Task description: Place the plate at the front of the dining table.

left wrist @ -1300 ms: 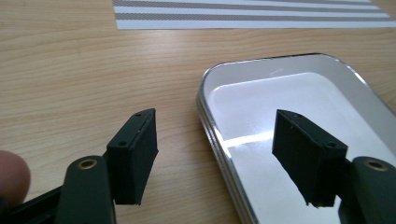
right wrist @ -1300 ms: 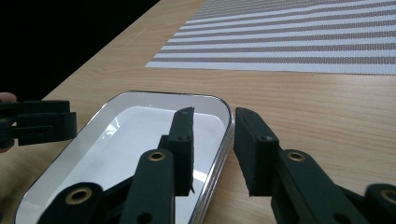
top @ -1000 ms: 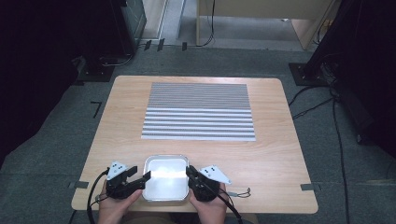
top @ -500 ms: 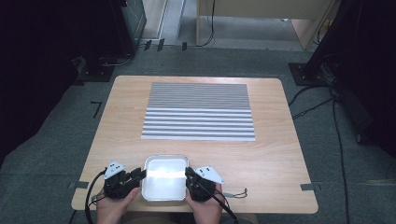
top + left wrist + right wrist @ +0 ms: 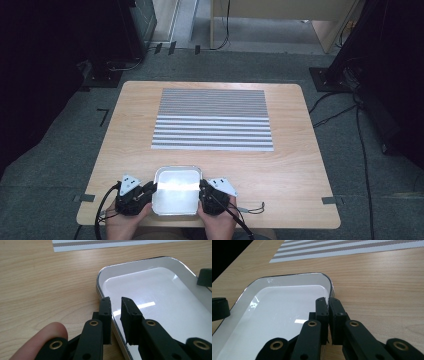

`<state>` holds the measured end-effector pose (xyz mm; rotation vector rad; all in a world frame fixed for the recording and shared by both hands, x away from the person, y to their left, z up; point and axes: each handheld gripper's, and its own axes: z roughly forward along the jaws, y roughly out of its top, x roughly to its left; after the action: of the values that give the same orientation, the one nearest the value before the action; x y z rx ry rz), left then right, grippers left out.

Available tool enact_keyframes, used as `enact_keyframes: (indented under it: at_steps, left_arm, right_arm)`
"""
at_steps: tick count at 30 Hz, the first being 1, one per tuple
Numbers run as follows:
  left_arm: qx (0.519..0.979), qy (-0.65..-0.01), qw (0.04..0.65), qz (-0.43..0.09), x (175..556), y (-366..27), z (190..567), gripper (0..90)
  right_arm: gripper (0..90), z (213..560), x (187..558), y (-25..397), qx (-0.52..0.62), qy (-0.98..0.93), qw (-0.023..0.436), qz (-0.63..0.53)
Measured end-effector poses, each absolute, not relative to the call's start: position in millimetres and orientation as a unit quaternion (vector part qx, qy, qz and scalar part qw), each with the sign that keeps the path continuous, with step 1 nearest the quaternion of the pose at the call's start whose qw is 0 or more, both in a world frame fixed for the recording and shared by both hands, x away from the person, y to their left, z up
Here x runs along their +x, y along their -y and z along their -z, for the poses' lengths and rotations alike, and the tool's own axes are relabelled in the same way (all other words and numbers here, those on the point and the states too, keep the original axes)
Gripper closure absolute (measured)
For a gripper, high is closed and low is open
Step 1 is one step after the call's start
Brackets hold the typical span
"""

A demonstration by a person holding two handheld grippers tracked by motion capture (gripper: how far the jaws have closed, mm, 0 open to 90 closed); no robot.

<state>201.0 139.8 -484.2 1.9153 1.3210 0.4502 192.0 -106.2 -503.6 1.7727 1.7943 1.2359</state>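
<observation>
Left gripper (image 5: 150, 189) and right gripper (image 5: 202, 189) each pinch an opposite rim of the tray (image 5: 176, 199), which lies between them at the table's (image 5: 300, 165) near edge, the striped mat (image 5: 213, 120) farther off

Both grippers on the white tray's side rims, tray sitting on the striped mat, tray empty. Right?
One thing is off: the tray is not on the striped mat. The high view shows it on bare wood at the near edge of the table, apart from the mat. The rest holds: the left gripper and the right gripper each pinch a side rim, and the tray is empty.
</observation>
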Motion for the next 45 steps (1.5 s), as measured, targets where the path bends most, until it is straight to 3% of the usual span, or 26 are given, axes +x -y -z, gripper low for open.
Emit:
enact_keyframes:
  at_steps: [25,34,45]
  left_arm:
    - [0.769,-0.5,0.347,-0.195,204.1,-129.0,495.1,76.7]
    - [0.765,-0.487,0.367,-0.206,198.2,-120.5,487.4,68.7]
    - [0.787,-0.479,0.346,-0.178,197.2,-109.9,494.2,67.6]
  right_arm:
    - [90.0,501.2,183.5,99.9,0.651,-0.576,0.198,-0.452]
    - [90.0,496.8,177.0,107.0,0.66,-0.553,0.204,-0.466]
    - [90.0,498.6,170.6,111.8,0.661,-0.546,0.233,-0.459]
